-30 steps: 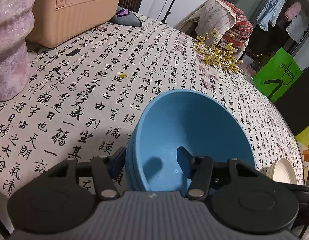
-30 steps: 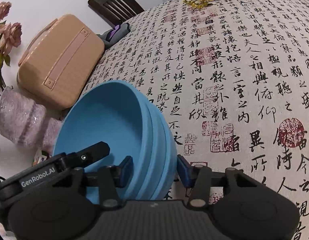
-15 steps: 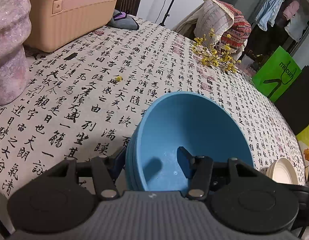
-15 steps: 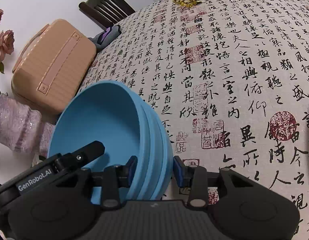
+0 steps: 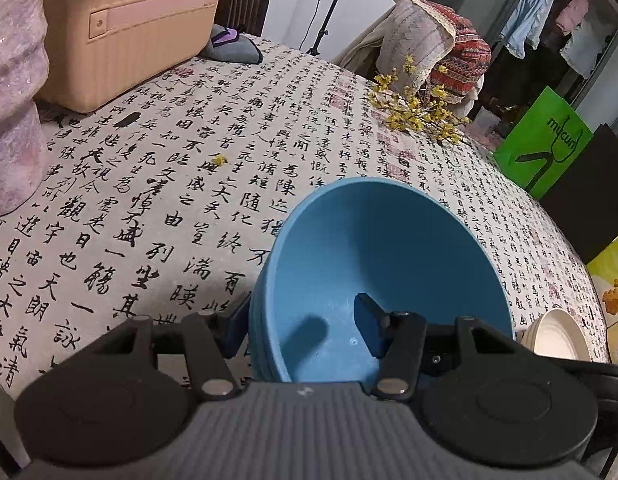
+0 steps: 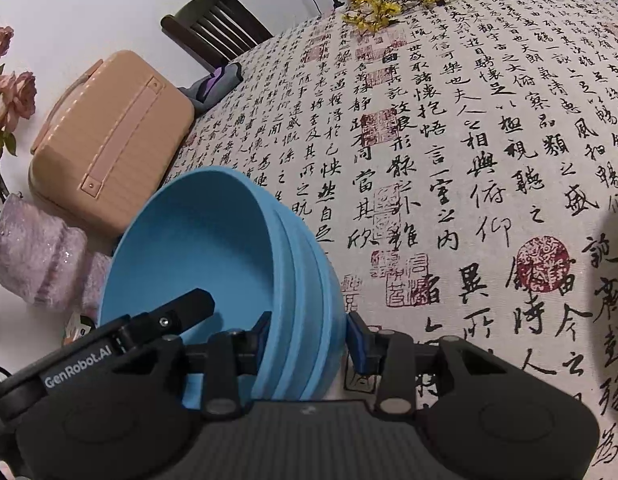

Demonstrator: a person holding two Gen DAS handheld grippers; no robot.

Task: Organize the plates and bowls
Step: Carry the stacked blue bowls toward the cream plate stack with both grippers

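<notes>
Fingers (image 6: 359,342) of your right gripper (image 6: 307,334), having just closed further, clamp the stacked blue bowls (image 6: 213,256) by the right wall; your left gripper (image 5: 301,322) straddles the left wall, part open, contact not discernible. At 12 o'clock lies the calligraphy tablecloth (image 5: 157,200); at 1 o'clock, yellow flowers (image 5: 417,112); at 10 o'clock, a tan case (image 5: 125,36).
</notes>
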